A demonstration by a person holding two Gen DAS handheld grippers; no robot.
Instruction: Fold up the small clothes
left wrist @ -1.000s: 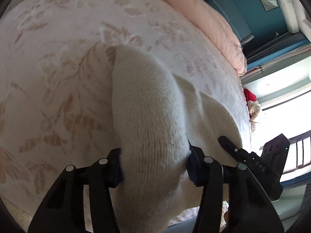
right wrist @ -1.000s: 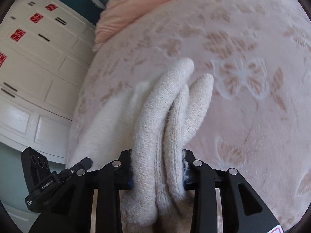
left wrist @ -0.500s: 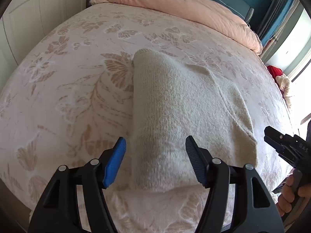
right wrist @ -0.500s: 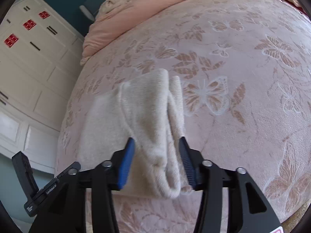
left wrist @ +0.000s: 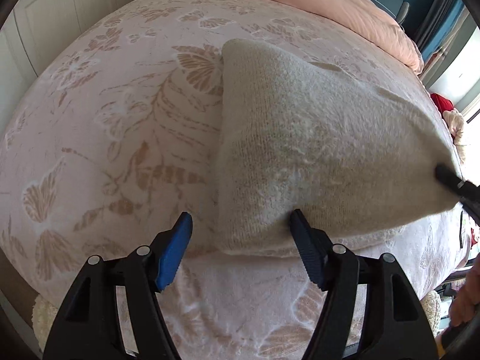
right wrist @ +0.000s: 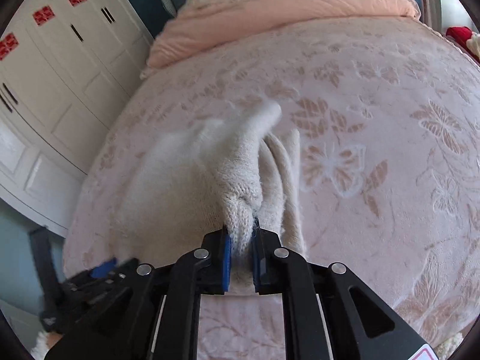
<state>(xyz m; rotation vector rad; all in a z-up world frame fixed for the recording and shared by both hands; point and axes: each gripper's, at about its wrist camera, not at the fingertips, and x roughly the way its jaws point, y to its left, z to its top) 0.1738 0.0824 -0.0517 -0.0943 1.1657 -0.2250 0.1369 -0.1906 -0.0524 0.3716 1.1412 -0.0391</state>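
Note:
A cream knitted garment [left wrist: 300,138] lies partly folded on the pink butterfly-patterned bed cover [left wrist: 120,120]. My left gripper [left wrist: 240,225] is open at the garment's near edge, its right finger touching the knit. My right gripper [right wrist: 241,237] is shut on a corner of the same garment [right wrist: 210,174] and lifts that corner off the bed, pulling the top layer taut. The right gripper's tip shows at the right edge of the left wrist view [left wrist: 450,177]. The left gripper shows blurred at the lower left of the right wrist view [right wrist: 105,270].
A peach duvet [right wrist: 285,9] is bunched at the head of the bed. White wardrobe doors [right wrist: 45,60] stand along the left side. A red and cream bundle [left wrist: 447,111] lies beyond the bed's right edge.
Both grippers let go of the garment and drew back half a second ago. The right gripper has since shut on a corner and lifted it. The left gripper has stayed open.

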